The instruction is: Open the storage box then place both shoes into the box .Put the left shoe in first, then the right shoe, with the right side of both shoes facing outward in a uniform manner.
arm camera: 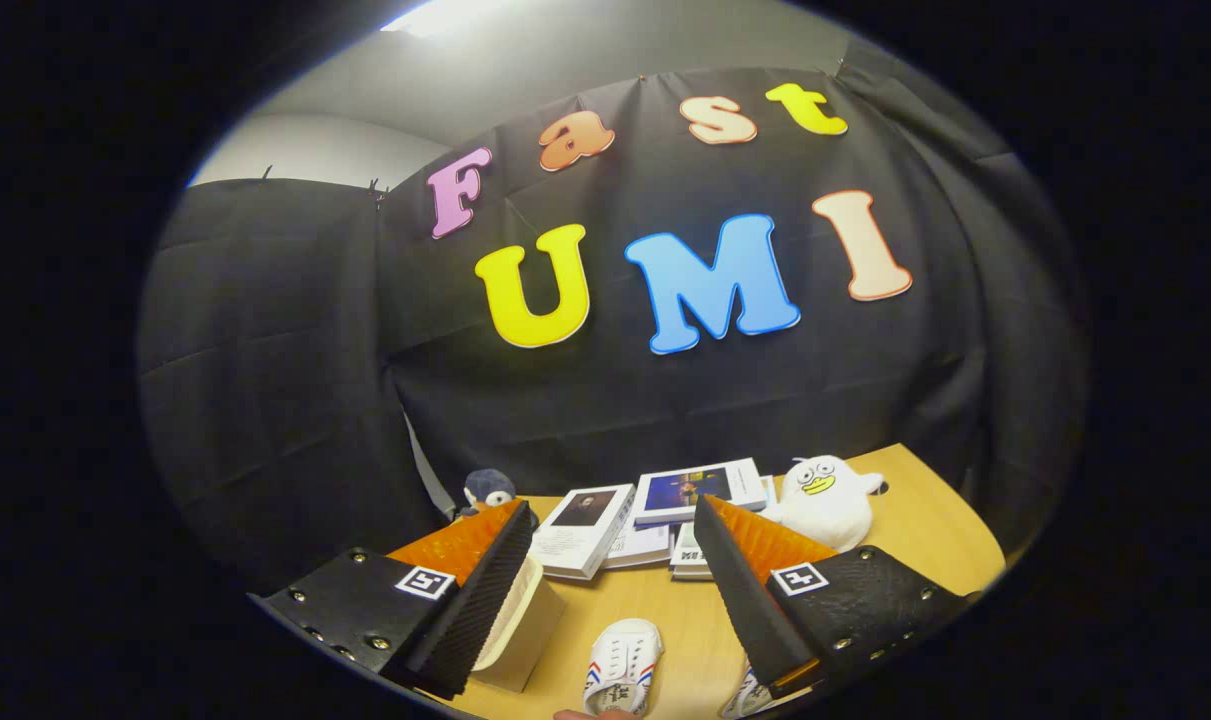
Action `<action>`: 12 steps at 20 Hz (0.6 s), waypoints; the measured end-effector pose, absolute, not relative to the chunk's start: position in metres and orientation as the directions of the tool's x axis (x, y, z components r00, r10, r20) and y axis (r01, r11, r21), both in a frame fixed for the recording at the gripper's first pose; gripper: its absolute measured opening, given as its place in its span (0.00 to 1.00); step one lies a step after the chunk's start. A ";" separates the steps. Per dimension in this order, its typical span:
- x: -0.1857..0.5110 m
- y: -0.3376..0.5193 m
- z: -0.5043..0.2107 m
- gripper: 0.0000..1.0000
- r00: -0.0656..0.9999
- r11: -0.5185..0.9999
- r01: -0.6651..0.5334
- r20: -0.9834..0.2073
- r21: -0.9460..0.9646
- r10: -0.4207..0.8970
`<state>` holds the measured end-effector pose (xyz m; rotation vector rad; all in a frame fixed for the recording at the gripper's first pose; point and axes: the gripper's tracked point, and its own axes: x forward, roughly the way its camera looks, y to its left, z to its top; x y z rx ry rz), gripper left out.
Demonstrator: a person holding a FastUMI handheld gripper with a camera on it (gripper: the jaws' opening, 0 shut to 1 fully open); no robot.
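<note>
The gripper (610,535) hangs above the wooden table (925,530) with its fingers spread wide, nothing between them. Below the gap, near the table's front edge, lies a white shoe (622,668); a second shoe (748,697) peeks from under the right finger, and the pale storage box (520,625) sits under the left finger. Beyond the fingertips, along the back edge, lie stacked books (655,515), a white plush duck (825,500) and a small dark plush toy (488,490).
</note>
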<state>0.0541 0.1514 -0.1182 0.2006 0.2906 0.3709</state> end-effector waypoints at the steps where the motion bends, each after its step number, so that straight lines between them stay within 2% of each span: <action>1: 0.054 0.158 -0.128 0.99 0.876 0.901 -0.337 -0.260 0.271 0.406; 6: 0.044 0.208 -0.178 0.99 0.747 0.815 -0.409 -0.363 0.410 0.557; 12: 0.029 0.256 -0.247 0.99 0.556 0.720 -0.393 -0.475 0.572 0.681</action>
